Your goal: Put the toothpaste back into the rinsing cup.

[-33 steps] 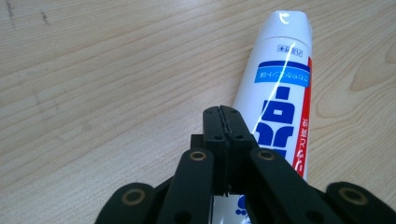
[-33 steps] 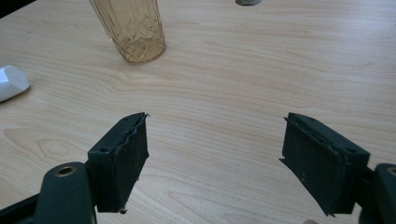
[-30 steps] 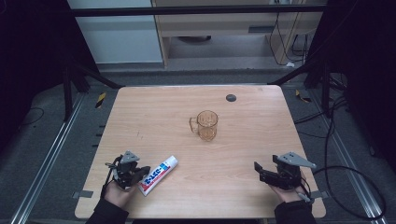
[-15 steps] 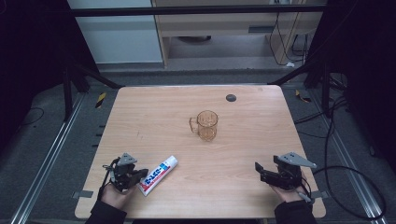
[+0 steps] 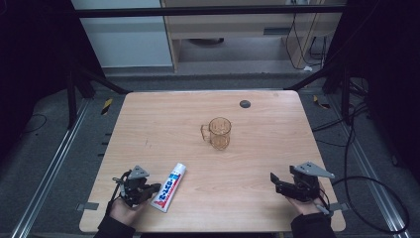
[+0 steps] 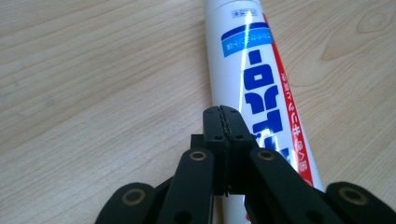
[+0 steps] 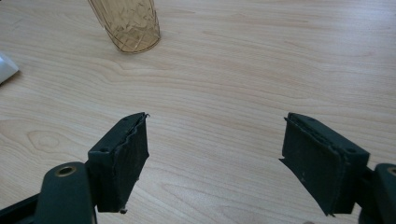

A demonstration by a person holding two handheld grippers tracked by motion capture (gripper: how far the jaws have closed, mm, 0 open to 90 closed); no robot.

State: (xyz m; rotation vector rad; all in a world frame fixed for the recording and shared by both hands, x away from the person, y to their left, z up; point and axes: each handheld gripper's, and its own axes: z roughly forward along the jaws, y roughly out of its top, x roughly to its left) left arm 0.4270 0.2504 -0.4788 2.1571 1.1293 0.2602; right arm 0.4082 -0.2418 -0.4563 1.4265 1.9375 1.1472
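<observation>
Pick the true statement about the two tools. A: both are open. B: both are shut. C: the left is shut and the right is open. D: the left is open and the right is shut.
C: the left tool has its jaws pressed together beside the toothpaste tube, gripping nothing, while the right tool has its jaws spread wide over bare table.

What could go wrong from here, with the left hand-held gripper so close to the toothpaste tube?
1. The left hand-held gripper is shut and hangs right over the near end of the toothpaste tube; pushed forward like this, it would probably shove the tube instead of grasping it.
2. The tube lies near the front edge of the table, so a nudge could send it off.
3. The right hand-held gripper is open and pointed toward the amber glass mug; a quick reach might tip it.
</observation>
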